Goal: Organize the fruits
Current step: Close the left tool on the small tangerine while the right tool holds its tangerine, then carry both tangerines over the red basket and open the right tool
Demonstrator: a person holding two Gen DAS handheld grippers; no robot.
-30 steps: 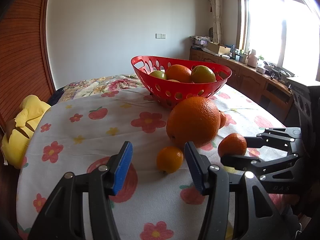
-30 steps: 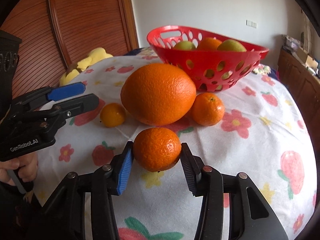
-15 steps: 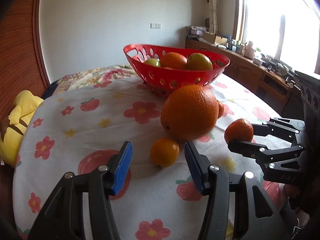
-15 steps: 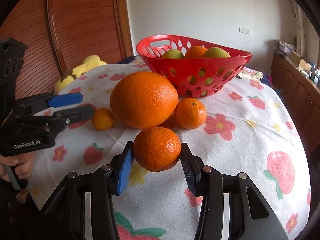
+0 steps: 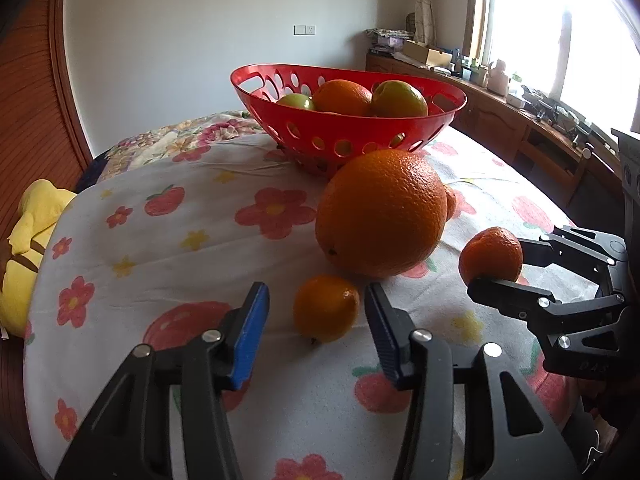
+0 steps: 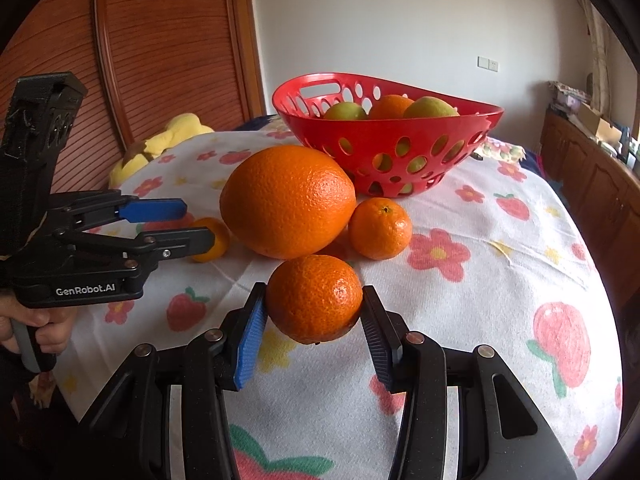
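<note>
The step in hand looks like a double pickup: 1 fruit is already gripped and a 2nd is being closed on, both bound for the red basket (image 5: 348, 136), which holds 3 fruits and stands at 12 o'clock on the flowered cloth (image 5: 168, 240). The right gripper (image 6: 314, 322) pinches a mandarin (image 6: 314, 298) squarely between its pads, lifted a little off the cloth as far as the left view shows. The left gripper (image 5: 316, 320) stands spread, its jaws having just been closing; the small orange (image 5: 326, 307) lies between the pads but neither pad touches it yet, with more gap at 9 o'clock than at 3 o'clock. Next, I judge, the left jaws must finish closing evenly on that small orange, perhaps after a slight shift toward 3 o'clock to centre it, then lift. A big orange (image 5: 380, 212) sits just beyond at 1 o'clock, near enough that the right-hand pad could nudge it. Another mandarin (image 6: 379, 228) rests touching the big orange at its 3 o'clock in the right view, with the basket behind both.
</note>
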